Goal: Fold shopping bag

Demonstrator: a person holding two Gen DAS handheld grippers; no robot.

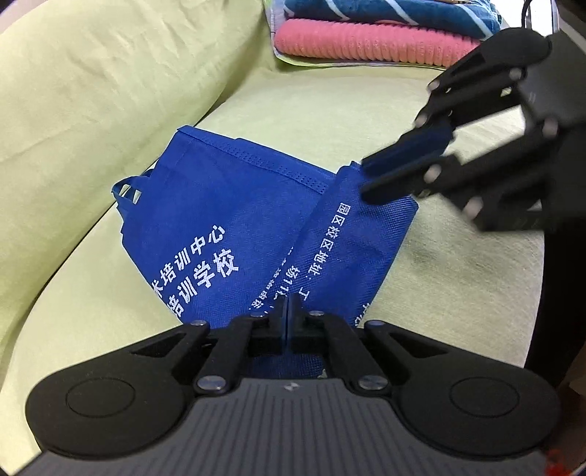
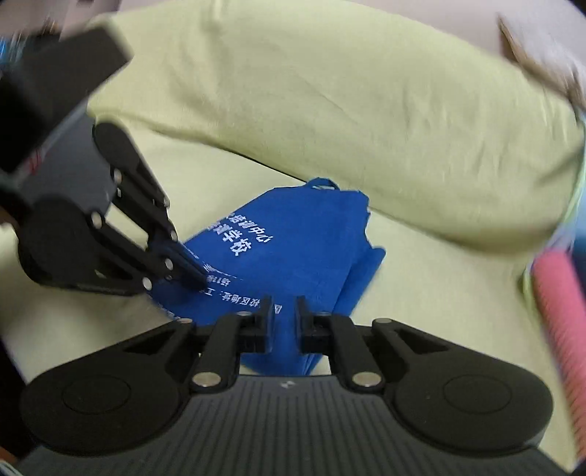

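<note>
A blue non-woven shopping bag [image 1: 234, 227] with white print lies partly folded on a pale green sofa seat [image 1: 457, 278], its handles [image 1: 126, 190] toward the backrest. My left gripper [image 1: 287, 311] is shut on the bag's near edge, and a raised flap runs from it to the far corner. In the right wrist view the left gripper [image 2: 197, 280] pinches that same edge. My right gripper [image 1: 364, 179] stands a little open at the flap's corner. Between its fingers [image 2: 284, 311] the bag's [image 2: 293, 256] printed face shows flat.
A green back cushion [image 1: 91, 110] borders the seat behind the bag and also shows as the cushion [image 2: 366, 121] in the right wrist view. Folded pink and blue striped towels [image 1: 373, 33] are stacked at the seat's far end. A pink towel edge [image 2: 560, 311] is blurred.
</note>
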